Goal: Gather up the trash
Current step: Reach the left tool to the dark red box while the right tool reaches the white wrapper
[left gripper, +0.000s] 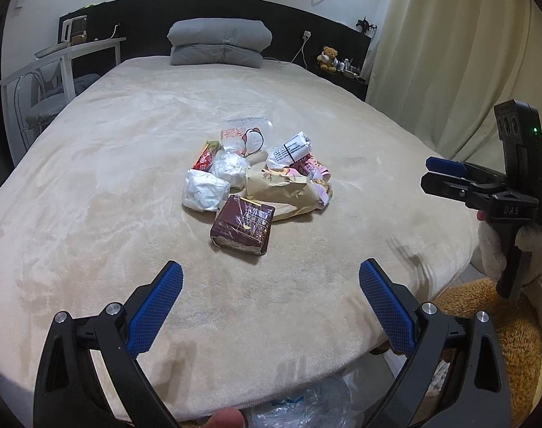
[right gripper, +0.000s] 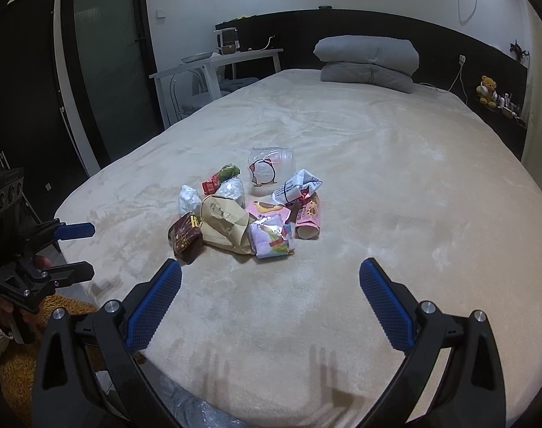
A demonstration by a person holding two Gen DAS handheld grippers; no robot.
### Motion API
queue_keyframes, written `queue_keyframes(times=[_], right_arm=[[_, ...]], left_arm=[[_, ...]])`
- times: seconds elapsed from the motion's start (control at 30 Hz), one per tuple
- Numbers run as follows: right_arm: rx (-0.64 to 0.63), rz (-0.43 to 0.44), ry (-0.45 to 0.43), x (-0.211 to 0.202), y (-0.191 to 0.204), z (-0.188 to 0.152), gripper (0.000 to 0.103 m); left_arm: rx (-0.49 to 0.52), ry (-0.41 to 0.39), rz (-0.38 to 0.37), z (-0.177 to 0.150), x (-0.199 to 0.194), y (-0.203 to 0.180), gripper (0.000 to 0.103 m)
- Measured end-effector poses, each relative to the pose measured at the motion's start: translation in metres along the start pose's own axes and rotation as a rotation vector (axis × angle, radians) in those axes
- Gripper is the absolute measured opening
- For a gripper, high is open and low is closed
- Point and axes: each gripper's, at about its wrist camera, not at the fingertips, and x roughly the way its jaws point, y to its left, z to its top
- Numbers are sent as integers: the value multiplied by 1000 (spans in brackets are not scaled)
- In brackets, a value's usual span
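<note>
The trash pile lies mid-bed on the beige blanket, all pieces touching or overlapping. Both tools hover at the near edge — left gripper spread wide and empty, right gripper likewise released, holding nothing. Nearest the left tool is the maroon packet; it sits at the pile's rim, clear on its near side. Recommended approach: straddle that packet alone, descend until the pads flank it, then close — avoid snagging the brown paper bag touching it or the blanket pile beneath.
</note>
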Motion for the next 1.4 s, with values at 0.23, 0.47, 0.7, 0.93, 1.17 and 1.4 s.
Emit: queue_keyframes(times=[0.23, 0.47, 0.7, 0.93, 1.17, 1.4], right_arm=[[10, 20, 30, 49, -25, 30, 99], [26, 40, 80, 102, -48, 50, 99], [30, 74, 118, 147, -59, 63, 94], [7, 122, 153, 177, -57, 69, 75], [-33, 97, 168, 184, -52, 70, 47], [-48, 82, 123, 170, -48, 70, 44]], left_arm=[[30, 91, -1, 21, 44, 16, 97], [54, 160, -1, 34, 83, 28, 96], [67, 214, -33, 39, 111, 33, 96], [115, 251, -39, 35, 127, 30, 82], [125, 258, -29, 31, 133, 35, 60], [114, 230, -18, 32, 123, 36, 60]])
